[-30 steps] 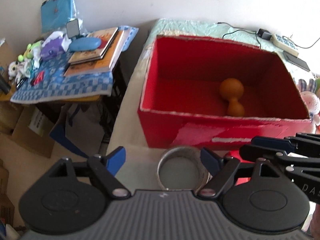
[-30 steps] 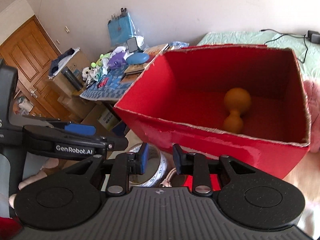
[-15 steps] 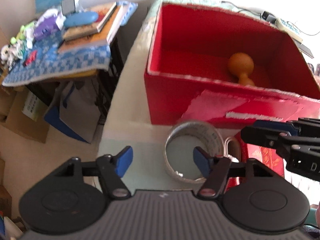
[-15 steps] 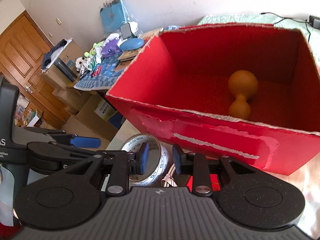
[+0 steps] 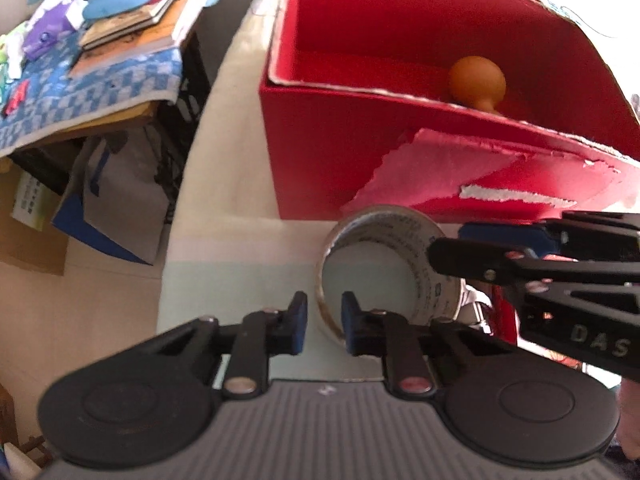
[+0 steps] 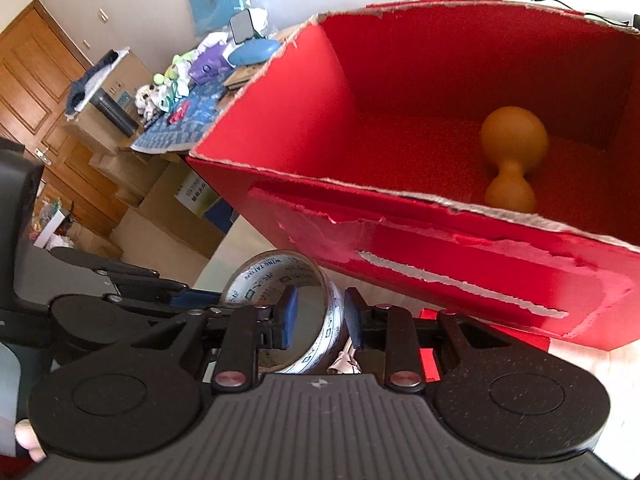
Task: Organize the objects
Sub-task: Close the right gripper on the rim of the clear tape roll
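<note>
A roll of clear printed tape point(image 5: 384, 264) stands in front of a red cardboard box point(image 5: 328, 148). My left gripper point(image 5: 323, 322) is shut on the roll's left wall. My right gripper point(image 6: 317, 318) is shut on its right wall, one finger inside the ring. The roll also shows in the right wrist view point(image 6: 280, 280). An orange gourd-shaped object point(image 6: 512, 152) lies inside the box point(image 6: 400, 208); its top shows in the left wrist view point(image 5: 476, 80).
A side table with a blue checked cloth point(image 5: 80, 92), books and small toys stands to the left. Cardboard boxes point(image 6: 132, 184) and a wooden door point(image 6: 36, 80) lie beyond. A red flat item point(image 6: 428, 360) lies under my right gripper.
My left gripper has closed from wide open onto the tape roll's left wall. Both grippers have dropped lower and nearer the roll.
</note>
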{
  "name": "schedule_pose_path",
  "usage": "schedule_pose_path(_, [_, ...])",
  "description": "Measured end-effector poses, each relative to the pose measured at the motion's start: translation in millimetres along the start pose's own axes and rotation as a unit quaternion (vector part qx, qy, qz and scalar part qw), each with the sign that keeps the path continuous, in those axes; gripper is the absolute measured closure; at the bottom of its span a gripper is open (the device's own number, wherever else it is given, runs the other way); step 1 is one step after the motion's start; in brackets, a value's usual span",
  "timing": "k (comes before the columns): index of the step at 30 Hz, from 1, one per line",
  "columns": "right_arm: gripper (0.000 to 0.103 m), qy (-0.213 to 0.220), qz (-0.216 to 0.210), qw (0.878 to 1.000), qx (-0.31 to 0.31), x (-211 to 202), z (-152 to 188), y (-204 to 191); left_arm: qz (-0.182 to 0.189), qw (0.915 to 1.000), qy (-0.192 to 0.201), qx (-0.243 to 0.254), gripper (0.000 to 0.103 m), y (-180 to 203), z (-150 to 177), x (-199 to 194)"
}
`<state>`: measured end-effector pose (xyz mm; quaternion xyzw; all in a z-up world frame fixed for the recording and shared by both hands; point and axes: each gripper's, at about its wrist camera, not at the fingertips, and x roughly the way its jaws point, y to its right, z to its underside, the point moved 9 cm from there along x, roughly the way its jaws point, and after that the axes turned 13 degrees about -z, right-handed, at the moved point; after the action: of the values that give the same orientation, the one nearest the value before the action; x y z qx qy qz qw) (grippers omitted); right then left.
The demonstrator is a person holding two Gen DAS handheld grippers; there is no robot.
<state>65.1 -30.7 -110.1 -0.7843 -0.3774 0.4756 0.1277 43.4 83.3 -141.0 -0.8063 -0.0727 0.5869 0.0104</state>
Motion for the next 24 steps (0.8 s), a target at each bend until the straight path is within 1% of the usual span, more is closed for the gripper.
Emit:
schedule_pose_path(2, [0.08, -0.005, 0.004, 1.0, 0.004, 4, 1, 2, 0.002, 1.0, 0.001, 0.005, 0.09, 0, -2, 2])
schedule_pose_path(4, [0.082, -0.007, 0.001, 1.0, 0.011, 7, 2, 2, 0.001, 0.9999, 0.004, 0.012, 0.091, 2, -2, 2])
schedule_pose_path(8, [0.093, -0.01, 0.01, 1.0, 0.007, 7, 1, 4, -0.001, 0.9998, 0.006, 0.02, 0.091, 2, -1, 1])
schedule_pose_path(12, [0.093, -0.011, 0.003, 1.0, -0.007, 4, 1, 0, -0.007, 0.9997, 0.015, 0.02, 0.091, -2, 0, -5])
schedule_pose_path(17, [0.093, -0.011, -0.008, 0.999, -0.03, -3, 2, -10, -0.017, 0.9992, 0.033, 0.014, 0.091, -7, 2, -22])
schedule_pose_path(21, [0.093, 0.002, -0.032, 0.998, -0.048, -17, -4, -25, -0.024, 0.9984, 0.05, 0.011, 0.091, -10, 7, -46])
schedule_pose_path(24, [0.093, 0.015, -0.043, 0.996, -0.071, -30, -9, -37, -0.034, 0.9967, 0.072, 0.013, 0.091, -10, 8, -68])
